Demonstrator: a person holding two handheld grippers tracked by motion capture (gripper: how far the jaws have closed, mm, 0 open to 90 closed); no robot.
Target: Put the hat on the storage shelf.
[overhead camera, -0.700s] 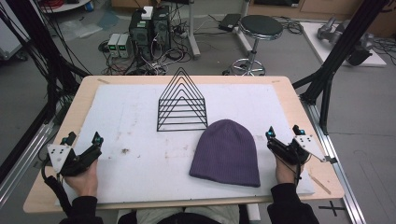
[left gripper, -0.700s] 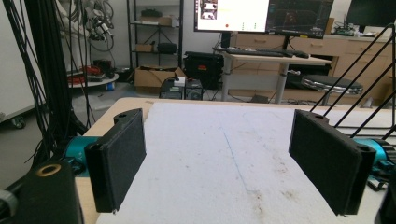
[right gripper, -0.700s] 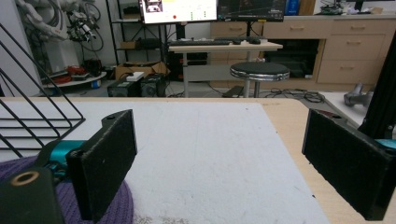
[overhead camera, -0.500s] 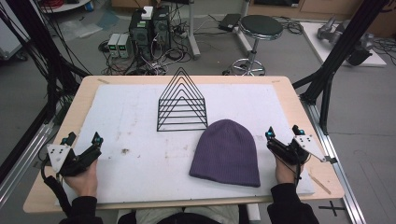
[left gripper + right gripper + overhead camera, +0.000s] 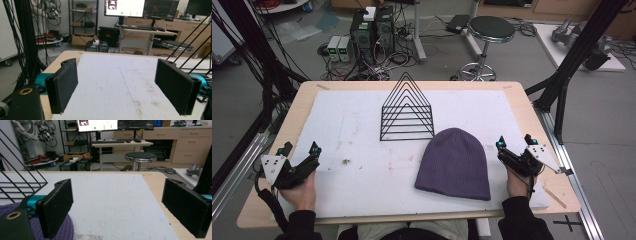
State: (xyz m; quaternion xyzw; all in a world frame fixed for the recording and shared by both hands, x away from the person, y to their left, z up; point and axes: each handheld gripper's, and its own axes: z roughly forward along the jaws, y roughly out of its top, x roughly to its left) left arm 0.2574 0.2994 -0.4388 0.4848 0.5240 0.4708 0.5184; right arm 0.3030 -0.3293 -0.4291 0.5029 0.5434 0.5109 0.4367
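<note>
A purple knit beanie point(image 5: 456, 164) lies flat on the white foam mat point(image 5: 362, 130), right of centre near the front; its edge point(image 5: 62, 230) shows at the lower left of the right gripper view. Behind it stands a black wire triangular rack point(image 5: 407, 110), whose bars point(image 5: 17, 177) show again at the left of the right gripper view. My left gripper point(image 5: 299, 150) rests at the front left of the table, open, nothing between its pads point(image 5: 63, 85). My right gripper point(image 5: 514, 142) sits just right of the beanie, open and empty, pads point(image 5: 56, 205) apart.
The mat covers a wooden table point(image 5: 532, 115) with bare edges. A black frame post point(image 5: 572, 65) rises at the right, and cables point(image 5: 267, 75) hang at the left. A stool point(image 5: 489, 30) and computer boxes point(image 5: 372, 25) stand on the floor beyond.
</note>
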